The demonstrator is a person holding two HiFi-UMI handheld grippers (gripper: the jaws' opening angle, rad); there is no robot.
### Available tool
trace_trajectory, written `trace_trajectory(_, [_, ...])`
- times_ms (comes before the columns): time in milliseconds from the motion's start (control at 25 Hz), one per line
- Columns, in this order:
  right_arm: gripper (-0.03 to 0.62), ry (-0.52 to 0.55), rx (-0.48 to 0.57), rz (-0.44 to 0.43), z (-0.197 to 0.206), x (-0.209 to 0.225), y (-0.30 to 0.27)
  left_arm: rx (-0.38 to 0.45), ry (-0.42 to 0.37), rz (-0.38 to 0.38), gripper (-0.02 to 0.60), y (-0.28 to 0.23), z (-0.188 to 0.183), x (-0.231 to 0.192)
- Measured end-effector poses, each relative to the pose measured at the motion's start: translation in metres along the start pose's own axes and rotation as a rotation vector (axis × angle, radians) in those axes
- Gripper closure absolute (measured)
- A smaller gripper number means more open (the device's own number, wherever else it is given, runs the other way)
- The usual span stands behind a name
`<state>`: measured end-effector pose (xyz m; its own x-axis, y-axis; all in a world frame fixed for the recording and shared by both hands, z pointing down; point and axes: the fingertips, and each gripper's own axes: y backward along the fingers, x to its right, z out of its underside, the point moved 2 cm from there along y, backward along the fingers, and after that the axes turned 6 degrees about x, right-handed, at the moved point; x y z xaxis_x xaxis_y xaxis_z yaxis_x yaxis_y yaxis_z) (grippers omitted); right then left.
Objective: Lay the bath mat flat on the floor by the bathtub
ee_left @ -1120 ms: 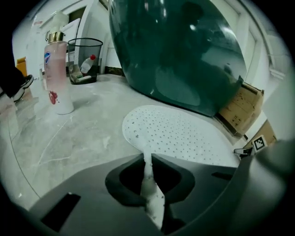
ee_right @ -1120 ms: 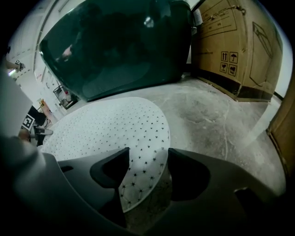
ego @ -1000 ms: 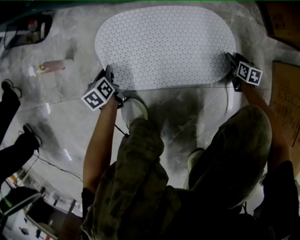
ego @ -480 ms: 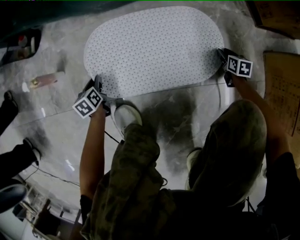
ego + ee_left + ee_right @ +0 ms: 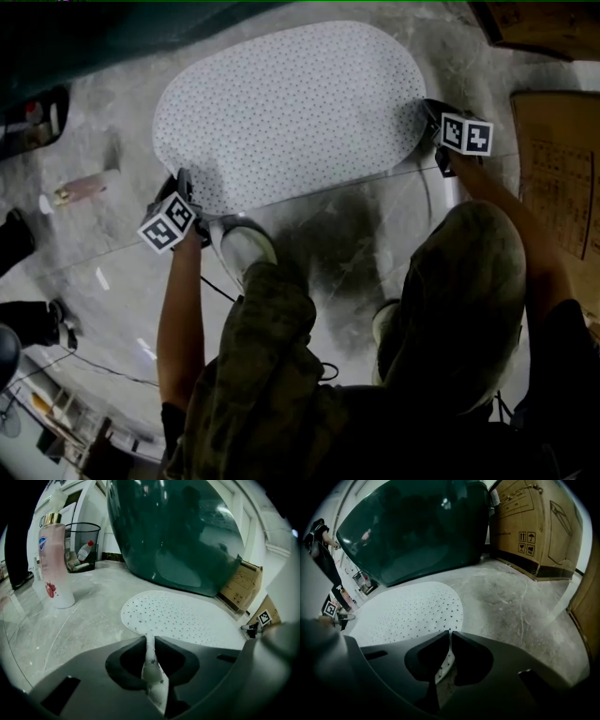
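Observation:
The white oval bath mat (image 5: 291,112) with small dark perforations lies spread on the grey floor beside the dark green bathtub (image 5: 141,28). My left gripper (image 5: 180,183) is at the mat's near-left edge. Its jaws are closing, and in the left gripper view a fold of the mat's rim (image 5: 151,667) is pinched between them. My right gripper (image 5: 429,111) is at the mat's right end. Its jaws are closing too, and the mat's edge (image 5: 443,660) is squeezed between them. The rest of the mat (image 5: 183,618) (image 5: 408,609) rests flat towards the tub (image 5: 173,531) (image 5: 412,527).
A pink bottle (image 5: 80,187) (image 5: 54,559) stands on the floor left of the mat, with a black wire bin (image 5: 82,545) behind it. Cardboard boxes (image 5: 553,178) (image 5: 529,522) line the right side. The person's shoe (image 5: 246,248) is just behind the mat's near edge.
The mat and both grippers have drifted left in the head view, and the mat has turned a little. Both grippers stay at the mat's ends.

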<state>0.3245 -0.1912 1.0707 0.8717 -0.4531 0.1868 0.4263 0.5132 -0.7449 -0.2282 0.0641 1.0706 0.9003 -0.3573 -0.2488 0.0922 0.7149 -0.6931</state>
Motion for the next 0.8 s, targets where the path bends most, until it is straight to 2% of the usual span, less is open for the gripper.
trace_trajectory(160, [0.556, 0.006, -0.004, 0.012, 0.005, 0.0, 0.006, 0.005, -0.044, -0.005, 0.518, -0.003, -0.005, 0.003])
trace_trajectory(560, [0.569, 0.061, -0.019, 0.038, 0.011, 0.006, 0.006, -0.014, -0.043, -0.047, 0.52, -0.006, -0.005, -0.001])
trace_trajectory(720, [0.572, -0.005, -0.012, 0.05, 0.008, 0.013, 0.004, -0.032, -0.051, -0.059, 0.52, -0.005, -0.007, 0.002])
trace_trajectory(800, [0.571, 0.005, -0.02, 0.056, 0.009, 0.012, 0.001, -0.044, -0.046, -0.072, 0.503, -0.005, -0.006, 0.0])
